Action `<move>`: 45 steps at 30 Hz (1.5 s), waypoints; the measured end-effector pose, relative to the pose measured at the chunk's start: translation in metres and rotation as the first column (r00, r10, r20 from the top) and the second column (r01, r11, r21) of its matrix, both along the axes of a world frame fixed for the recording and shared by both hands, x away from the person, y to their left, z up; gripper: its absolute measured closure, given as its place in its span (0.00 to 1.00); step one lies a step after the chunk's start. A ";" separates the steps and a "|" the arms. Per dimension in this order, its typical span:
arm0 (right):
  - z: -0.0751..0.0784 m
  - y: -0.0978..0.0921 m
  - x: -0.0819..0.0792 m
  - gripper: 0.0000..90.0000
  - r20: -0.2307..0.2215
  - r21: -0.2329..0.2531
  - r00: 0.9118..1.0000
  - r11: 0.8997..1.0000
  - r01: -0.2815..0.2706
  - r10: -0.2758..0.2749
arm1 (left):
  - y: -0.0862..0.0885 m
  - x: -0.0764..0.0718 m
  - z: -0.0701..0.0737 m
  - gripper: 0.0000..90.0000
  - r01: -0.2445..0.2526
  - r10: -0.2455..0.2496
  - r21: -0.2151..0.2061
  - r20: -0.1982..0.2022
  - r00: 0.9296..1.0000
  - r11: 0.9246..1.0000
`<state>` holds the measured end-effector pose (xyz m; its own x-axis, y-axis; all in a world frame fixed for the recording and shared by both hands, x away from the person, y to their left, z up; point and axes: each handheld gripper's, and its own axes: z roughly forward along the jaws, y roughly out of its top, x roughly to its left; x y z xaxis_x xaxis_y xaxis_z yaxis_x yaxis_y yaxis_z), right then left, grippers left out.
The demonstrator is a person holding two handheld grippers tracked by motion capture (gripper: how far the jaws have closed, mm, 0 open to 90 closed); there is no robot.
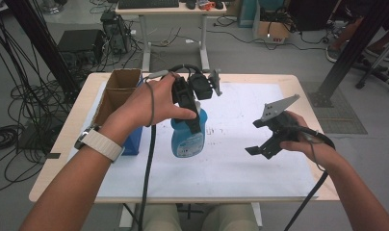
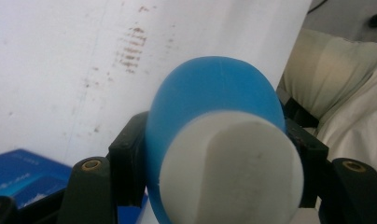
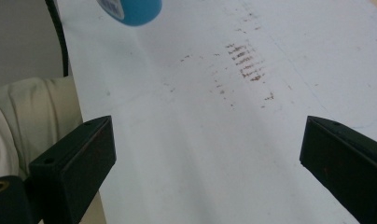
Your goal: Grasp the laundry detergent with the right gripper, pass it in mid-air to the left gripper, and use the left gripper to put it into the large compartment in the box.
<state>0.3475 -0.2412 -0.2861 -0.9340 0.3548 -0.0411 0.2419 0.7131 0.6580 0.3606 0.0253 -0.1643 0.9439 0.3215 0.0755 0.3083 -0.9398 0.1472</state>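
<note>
Pinching the blue bottle (image 1: 188,137), left hand-held gripper (image 1: 188,103); cardboard box (image 1: 116,91) just beside; right hand-held gripper (image 1: 265,139) spread over white surface (image 1: 240,163).

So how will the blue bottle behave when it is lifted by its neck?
The bottle is probably rigid plastic, so the left gripper clamped under the white cap should hold. Its smooth round body may swing, and could roll if laid down.

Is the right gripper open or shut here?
Open: the right gripper shows its jaws spread wide with bare white paper between them.
</note>
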 end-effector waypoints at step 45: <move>0.022 -0.056 0.014 0.06 0.014 -0.063 0.991 0.989 0.135 -0.134 | 0.085 0.056 0.121 0.42 -0.729 0.731 -0.058 0.049 0.680 0.682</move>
